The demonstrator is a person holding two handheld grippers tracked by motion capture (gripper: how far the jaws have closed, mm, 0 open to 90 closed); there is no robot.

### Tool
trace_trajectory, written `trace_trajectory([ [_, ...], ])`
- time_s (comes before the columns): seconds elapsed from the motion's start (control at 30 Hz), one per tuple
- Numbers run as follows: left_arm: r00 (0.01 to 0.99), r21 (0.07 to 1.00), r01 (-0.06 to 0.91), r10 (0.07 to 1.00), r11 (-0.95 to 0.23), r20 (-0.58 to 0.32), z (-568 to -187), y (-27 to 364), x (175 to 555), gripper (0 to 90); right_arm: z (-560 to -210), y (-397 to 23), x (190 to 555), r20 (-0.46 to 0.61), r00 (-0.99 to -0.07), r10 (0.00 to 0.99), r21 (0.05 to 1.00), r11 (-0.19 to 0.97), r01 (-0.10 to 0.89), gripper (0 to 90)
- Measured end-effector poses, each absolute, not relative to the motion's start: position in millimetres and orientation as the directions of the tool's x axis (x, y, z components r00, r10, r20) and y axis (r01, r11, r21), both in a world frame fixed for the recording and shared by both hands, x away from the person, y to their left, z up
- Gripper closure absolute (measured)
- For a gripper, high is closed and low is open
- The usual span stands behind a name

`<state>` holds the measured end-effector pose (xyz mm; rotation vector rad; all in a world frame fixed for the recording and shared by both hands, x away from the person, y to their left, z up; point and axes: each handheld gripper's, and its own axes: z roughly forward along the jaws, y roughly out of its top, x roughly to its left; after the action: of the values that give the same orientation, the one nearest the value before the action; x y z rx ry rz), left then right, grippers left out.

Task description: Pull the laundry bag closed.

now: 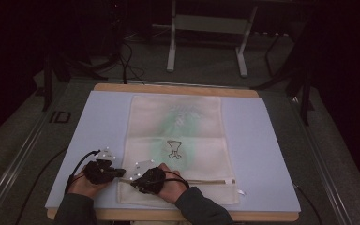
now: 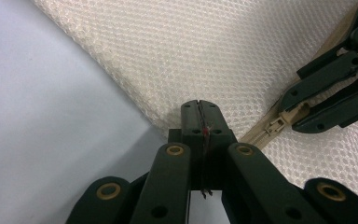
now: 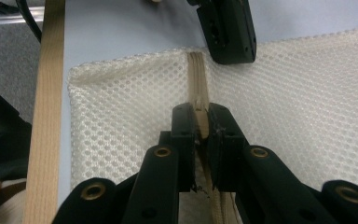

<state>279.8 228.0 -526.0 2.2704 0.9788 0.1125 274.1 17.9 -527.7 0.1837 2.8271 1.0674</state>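
Your right gripper (image 3: 201,122) is closed on the zipper pull (image 2: 278,124) at the left end of the mesh bag (image 1: 176,140); the zipper (image 1: 211,181) runs rightward, and your closed left gripper (image 2: 200,108) pins the bag's edge.

A pale blue mat (image 1: 75,140) covers a wooden table (image 1: 173,88). Around the table lies grey carpet floor (image 1: 201,65). Beyond the table's far edge stands a white metal frame (image 1: 171,51) on two feet, with black cables (image 1: 129,61) trailing to the left of it. The room beyond the frame is dark.
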Motion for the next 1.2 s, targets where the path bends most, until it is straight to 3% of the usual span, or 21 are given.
trace_trajectory([
  [1.2,0.716,0.593,0.623,0.677,-0.51,-0.17,-525,228,280,89.9,-525,-4,271,-0.063,-0.986,0.154,0.655,0.752,0.076,82.2],
])
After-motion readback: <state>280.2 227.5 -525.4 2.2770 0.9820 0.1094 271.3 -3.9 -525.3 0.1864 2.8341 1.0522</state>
